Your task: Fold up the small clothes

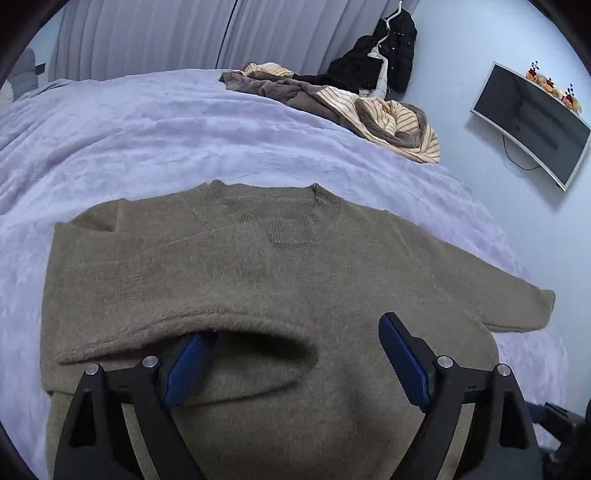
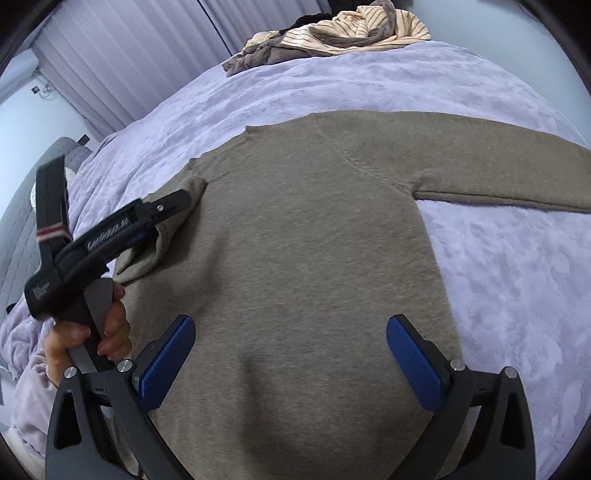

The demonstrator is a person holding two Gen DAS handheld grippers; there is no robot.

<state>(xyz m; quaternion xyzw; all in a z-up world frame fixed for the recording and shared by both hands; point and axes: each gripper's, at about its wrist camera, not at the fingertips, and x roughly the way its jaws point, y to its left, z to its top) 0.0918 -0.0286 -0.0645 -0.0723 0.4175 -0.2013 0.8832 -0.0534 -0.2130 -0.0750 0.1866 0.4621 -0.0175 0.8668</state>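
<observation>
An olive-brown knit sweater (image 1: 266,266) lies flat on the lavender bed cover (image 1: 147,122), neckline away from me. Its left sleeve is folded across the body. My left gripper (image 1: 295,332) is open just above the sweater; the folded sleeve's cuff (image 1: 207,325) drapes over its left fingertip. In the right wrist view the sweater (image 2: 314,229) fills the middle, its right sleeve (image 2: 498,173) stretched out to the right. My right gripper (image 2: 291,325) is open and empty over the sweater's lower body. The left gripper (image 2: 162,210) shows there at the folded sleeve.
A heap of striped and brown clothes (image 1: 369,107) lies at the bed's far right corner, also in the right wrist view (image 2: 332,33). A black jacket (image 1: 384,48) hangs on the wall. A wall-mounted TV (image 1: 532,122) is to the right. Curtains (image 1: 147,33) hang behind the bed.
</observation>
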